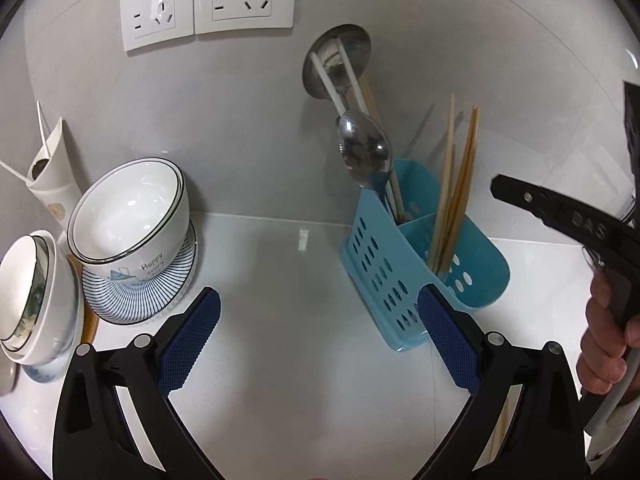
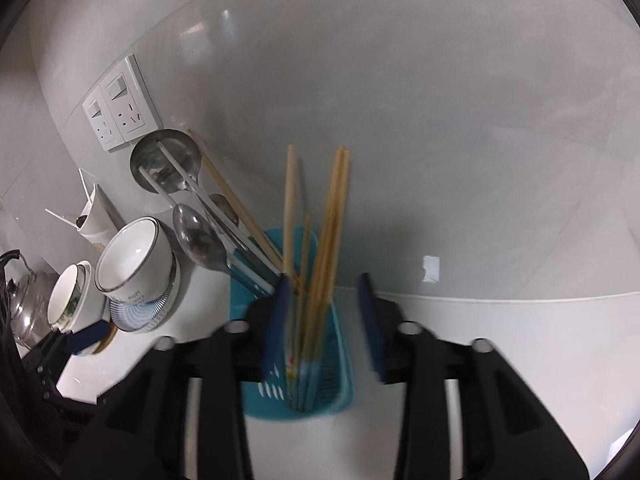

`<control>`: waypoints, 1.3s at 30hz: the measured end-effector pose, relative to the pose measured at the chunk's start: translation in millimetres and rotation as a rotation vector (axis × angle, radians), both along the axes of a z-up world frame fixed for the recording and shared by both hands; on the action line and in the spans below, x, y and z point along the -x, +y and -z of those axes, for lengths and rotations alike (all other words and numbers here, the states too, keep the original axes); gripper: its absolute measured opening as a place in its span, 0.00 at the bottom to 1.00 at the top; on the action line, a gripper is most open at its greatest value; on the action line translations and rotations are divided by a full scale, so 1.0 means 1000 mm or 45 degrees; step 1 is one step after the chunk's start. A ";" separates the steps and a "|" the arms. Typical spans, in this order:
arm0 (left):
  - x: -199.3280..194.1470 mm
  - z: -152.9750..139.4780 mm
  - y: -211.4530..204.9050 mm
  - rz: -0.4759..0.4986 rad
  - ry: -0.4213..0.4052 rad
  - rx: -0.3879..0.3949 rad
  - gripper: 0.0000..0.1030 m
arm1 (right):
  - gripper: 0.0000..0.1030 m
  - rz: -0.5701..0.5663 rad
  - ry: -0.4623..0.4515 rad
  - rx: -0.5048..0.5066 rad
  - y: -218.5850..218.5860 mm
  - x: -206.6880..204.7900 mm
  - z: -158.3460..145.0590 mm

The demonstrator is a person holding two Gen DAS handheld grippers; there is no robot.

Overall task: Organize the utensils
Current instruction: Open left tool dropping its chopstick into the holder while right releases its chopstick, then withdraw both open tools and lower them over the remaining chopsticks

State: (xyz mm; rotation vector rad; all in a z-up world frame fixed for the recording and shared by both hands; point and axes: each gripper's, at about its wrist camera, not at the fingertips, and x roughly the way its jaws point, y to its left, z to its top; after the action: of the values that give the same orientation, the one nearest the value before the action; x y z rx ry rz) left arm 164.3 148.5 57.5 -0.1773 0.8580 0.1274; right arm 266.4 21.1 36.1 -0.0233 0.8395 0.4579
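A blue slotted utensil holder [image 1: 380, 272] [image 2: 256, 400] stands on the white counter against the wall. Wooden chopsticks [image 1: 460, 184] [image 2: 332, 220] stand in its front compartment. A metal spoon [image 1: 364, 152] [image 2: 196, 240], a ladle [image 1: 340, 60] [image 2: 164, 160] and white sticks lean in the back one. My right gripper [image 2: 324, 280] hovers over the holder, open, with the chopsticks rising between its blue pads, closer to the left pad. My left gripper [image 1: 318, 296] is open and empty over bare counter, left of the holder.
White bowls [image 1: 128, 216] sit stacked at the left, more bowls [image 1: 32, 292] beside them. A white cup [image 1: 52, 168] and wall sockets [image 1: 208, 0] are behind. A kettle [image 2: 24, 300] stands far left. A hand [image 1: 604, 344] grips the right tool.
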 end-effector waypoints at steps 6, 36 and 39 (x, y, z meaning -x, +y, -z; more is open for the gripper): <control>0.005 0.002 -0.012 0.035 0.010 0.018 0.94 | 0.68 0.033 0.000 0.069 -0.027 0.025 0.001; 0.082 0.037 -0.126 0.282 0.197 0.009 0.94 | 0.89 0.264 0.163 0.238 -0.173 0.154 0.047; 0.084 0.048 -0.136 0.305 0.263 0.057 0.94 | 0.89 0.281 0.188 0.246 -0.192 0.164 0.052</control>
State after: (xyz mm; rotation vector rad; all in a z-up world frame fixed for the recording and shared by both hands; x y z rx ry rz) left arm 80.4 12.9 9.1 -0.1029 1.0817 -0.0995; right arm 102.1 -170.5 -15.6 -0.0747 1.0172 0.1714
